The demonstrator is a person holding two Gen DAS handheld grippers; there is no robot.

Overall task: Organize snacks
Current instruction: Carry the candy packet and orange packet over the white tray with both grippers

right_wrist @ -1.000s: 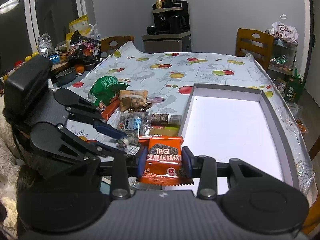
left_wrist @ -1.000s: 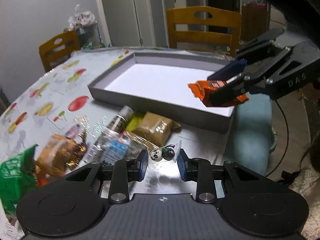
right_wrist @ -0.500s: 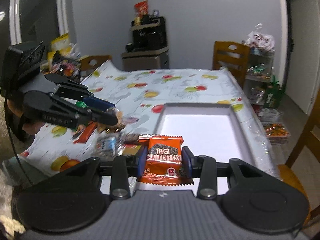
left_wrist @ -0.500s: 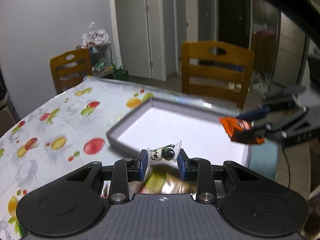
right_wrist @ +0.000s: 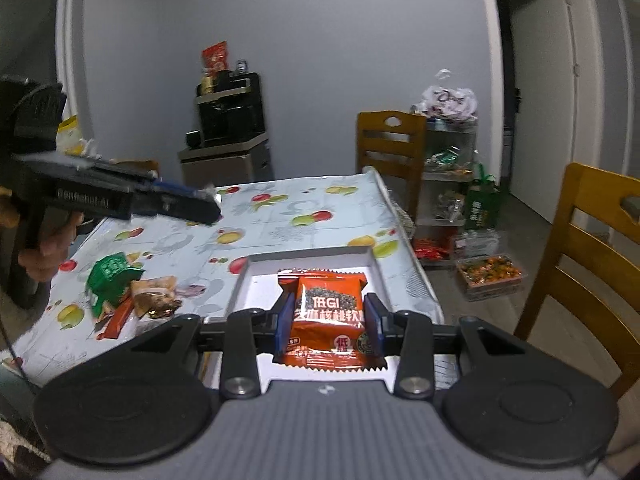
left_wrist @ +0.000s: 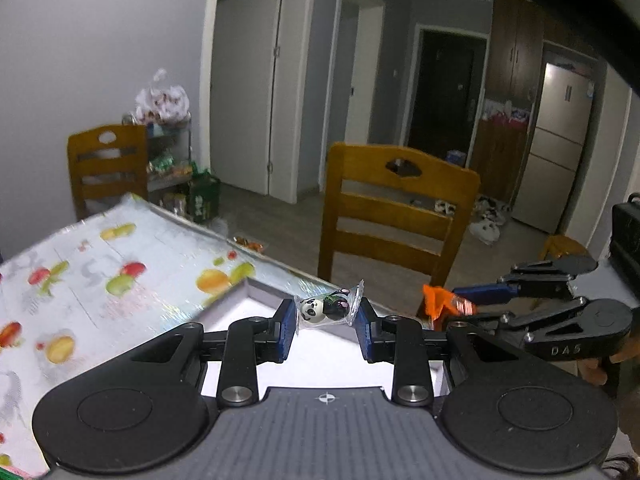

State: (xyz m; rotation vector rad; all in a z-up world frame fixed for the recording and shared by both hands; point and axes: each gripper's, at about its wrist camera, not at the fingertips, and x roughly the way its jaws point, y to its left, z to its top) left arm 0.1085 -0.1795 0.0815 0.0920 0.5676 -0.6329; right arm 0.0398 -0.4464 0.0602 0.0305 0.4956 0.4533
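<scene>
My left gripper (left_wrist: 326, 316) is shut on a small clear-wrapped panda candy (left_wrist: 325, 308), held in the air above the near edge of the grey box with a white floor (left_wrist: 256, 295). My right gripper (right_wrist: 330, 318) is shut on an orange snack packet (right_wrist: 329, 312), held over the same grey box (right_wrist: 240, 280). In the left wrist view the right gripper (left_wrist: 460, 305) shows at the right with the orange packet (left_wrist: 438, 304). The left gripper (right_wrist: 208, 208) appears at the left of the right wrist view, raised above the table.
Several loose snacks lie on the fruit-print tablecloth (right_wrist: 280, 220) left of the box, among them a green packet (right_wrist: 112, 276) and a brown one (right_wrist: 156, 298). Wooden chairs (left_wrist: 396, 220) (right_wrist: 592, 264) stand beside the table. A shelf with bags (right_wrist: 450, 168) stands behind.
Both grippers have risen and moved over the box with their snacks still held. The loose snack pile has dropped out of the left wrist view, which now looks more toward the room.
</scene>
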